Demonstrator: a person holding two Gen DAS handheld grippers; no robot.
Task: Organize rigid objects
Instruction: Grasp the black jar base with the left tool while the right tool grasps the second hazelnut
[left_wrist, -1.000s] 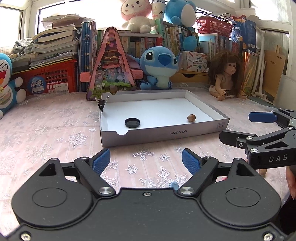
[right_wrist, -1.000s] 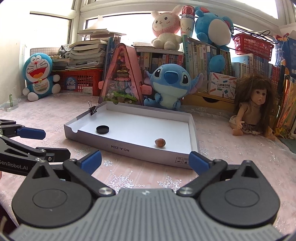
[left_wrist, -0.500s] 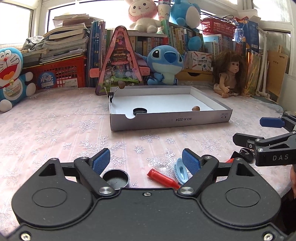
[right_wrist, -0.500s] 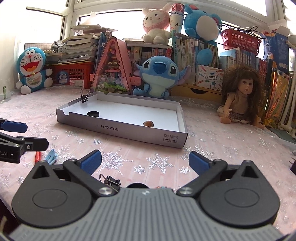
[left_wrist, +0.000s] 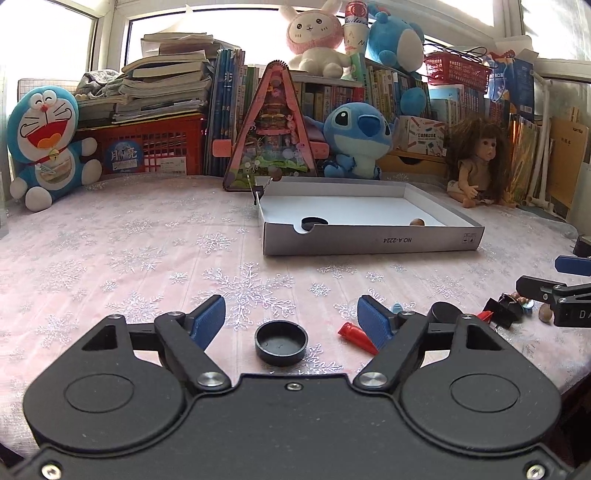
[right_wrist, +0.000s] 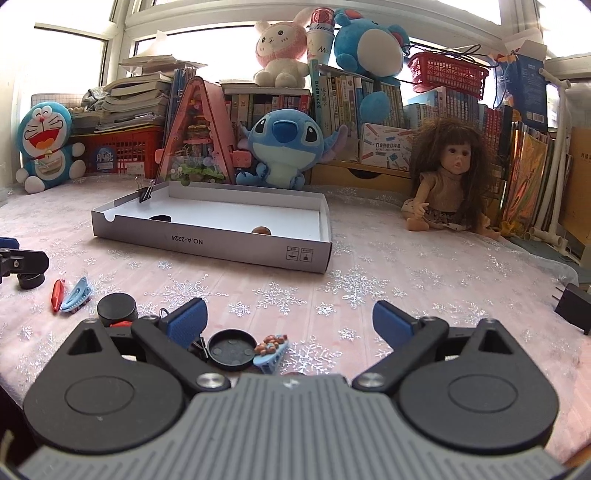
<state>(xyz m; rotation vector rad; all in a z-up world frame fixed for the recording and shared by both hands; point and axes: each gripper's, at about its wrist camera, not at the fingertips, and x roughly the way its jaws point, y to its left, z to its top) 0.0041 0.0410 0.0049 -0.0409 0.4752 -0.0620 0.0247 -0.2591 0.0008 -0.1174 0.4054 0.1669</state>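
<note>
Left tongs (left_wrist: 291, 319): open, empty, black cap (left_wrist: 281, 342) between them. Right tongs (right_wrist: 290, 319): open, empty. Tray (left_wrist: 373, 240) beyond cap: holds disc (left_wrist: 314, 222), nut (left_wrist: 417, 222).

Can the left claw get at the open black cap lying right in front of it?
Probably yes: the left claw is open, the black cap lies between its fingers' line, nothing on top; the red tube sits clear to its right.

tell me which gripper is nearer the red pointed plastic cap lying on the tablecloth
Left. The red pointed plastic cap lies just beside the left gripper's right fingertip. The right gripper is open farther right, with a black round lid in between.
</note>
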